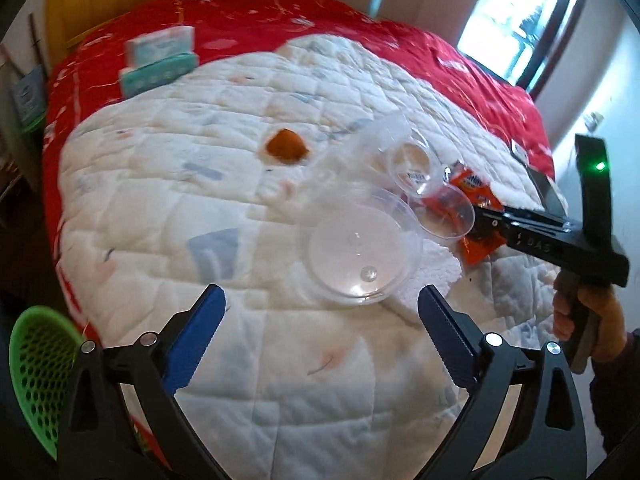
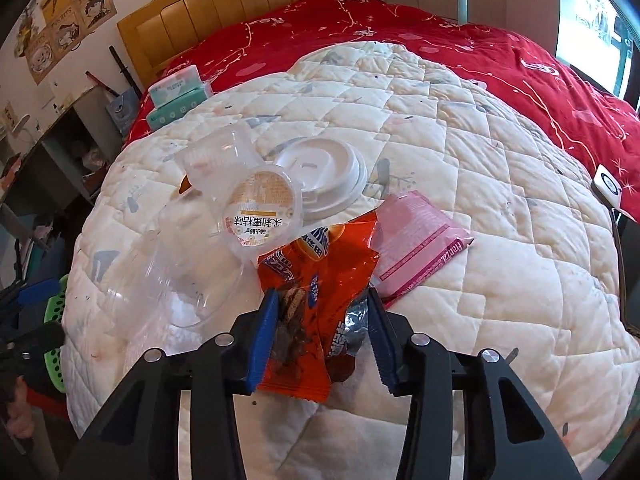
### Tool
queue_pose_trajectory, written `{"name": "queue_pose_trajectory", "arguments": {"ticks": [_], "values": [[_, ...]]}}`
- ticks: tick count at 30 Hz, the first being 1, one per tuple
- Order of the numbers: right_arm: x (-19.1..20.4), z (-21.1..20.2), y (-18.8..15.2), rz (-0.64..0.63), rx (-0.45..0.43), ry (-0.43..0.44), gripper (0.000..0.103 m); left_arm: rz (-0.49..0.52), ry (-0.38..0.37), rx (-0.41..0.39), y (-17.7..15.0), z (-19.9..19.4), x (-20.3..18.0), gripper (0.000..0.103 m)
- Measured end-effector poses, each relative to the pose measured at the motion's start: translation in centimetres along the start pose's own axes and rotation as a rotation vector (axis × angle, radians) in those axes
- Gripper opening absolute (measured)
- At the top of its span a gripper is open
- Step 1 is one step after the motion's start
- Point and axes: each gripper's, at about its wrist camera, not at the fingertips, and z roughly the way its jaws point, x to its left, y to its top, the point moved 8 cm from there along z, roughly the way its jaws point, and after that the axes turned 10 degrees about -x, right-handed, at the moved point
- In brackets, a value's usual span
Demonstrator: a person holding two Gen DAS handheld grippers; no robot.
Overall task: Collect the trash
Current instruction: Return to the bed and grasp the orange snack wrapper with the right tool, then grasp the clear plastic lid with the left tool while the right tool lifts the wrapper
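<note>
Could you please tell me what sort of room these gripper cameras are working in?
Most likely a bedroom: a wide bed with a wooden slatted headboard, a red patterned bedspread under a white quilted blanket, and cartoon posters on the wall.

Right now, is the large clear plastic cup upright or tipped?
Tipped: the large clear plastic cup lies on its side on the white quilt, its round base facing the left wrist camera.

Two wrappers (image 2: 320, 276), one white lid (image 2: 320, 176)
</note>
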Motion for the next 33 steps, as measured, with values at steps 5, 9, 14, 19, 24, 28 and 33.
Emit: {"name": "queue_pose_trajectory", "arguments": {"ticks": [5, 9, 14, 19, 24, 28, 33], "values": [[-0.6, -0.1, -0.1, 0.023, -0.002, 0.015, 0.043, 0.040, -0.049, 0.047, 0.3, 2.2, -0.9, 0.098], [-0.6, 0.0, 0.0, 0.043, -0.004, 0.030, 0.044, 0.063, -0.076, 0.054, 0.9, 3.2, -1.8, 0.098], [-0.1, 0.0, -0.1, 0.021, -0.008, 0.036, 0.037, 0.078, -0.105, 0.075, 1.1, 4.7, -2.6, 0.098], [0.3, -0.7, 0.0, 0.007, -0.029, 0.043, 0.029, 0.075, -0.131, 0.084, 0.8, 5.6, -2.9, 0.098], [0.3, -2.0, 0.2, -0.002, -0.057, 0.046, 0.021, 0.071, -0.144, 0.082, 0.5, 6.0, -3.1, 0.074], [0.5, -3.2, 0.4, -0.018, -0.076, 0.035, 0.018, 0.061, -0.138, 0.072, 0.4, 5.6, -3.0, 0.048], [0.6, -5.1, 0.5, -0.022, -0.108, 0.026, 0.017, 0.058, -0.139, 0.037, 0.4, 4.2, -3.2, 0.030]]}}
